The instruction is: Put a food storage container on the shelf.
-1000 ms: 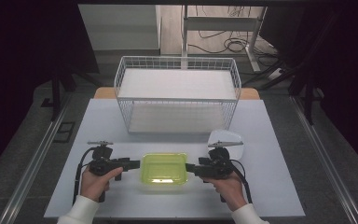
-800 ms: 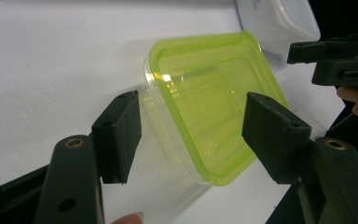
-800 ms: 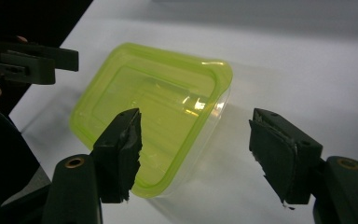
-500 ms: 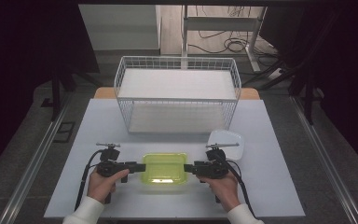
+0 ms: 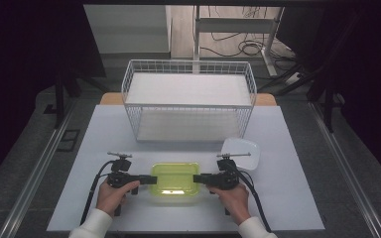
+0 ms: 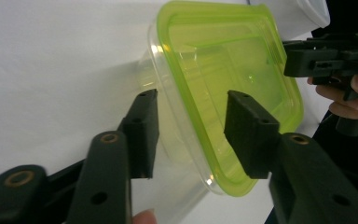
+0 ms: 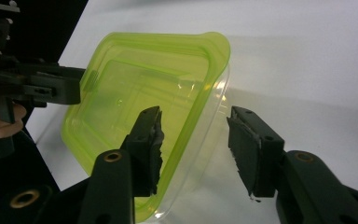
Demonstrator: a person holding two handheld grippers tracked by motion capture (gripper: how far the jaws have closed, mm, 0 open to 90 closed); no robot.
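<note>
Box caught between closing jaws

The green-lidded box (image 5: 174, 178) is straddled at each end; both jaws are just being closed by the left gripper (image 6: 193, 135) and right gripper (image 7: 193, 149), not yet pinching, so lifting is near.

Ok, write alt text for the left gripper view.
Two black jaws of the left gripper straddle the near end of a clear container with a green lid on a white table, not yet pressing it.
</note>
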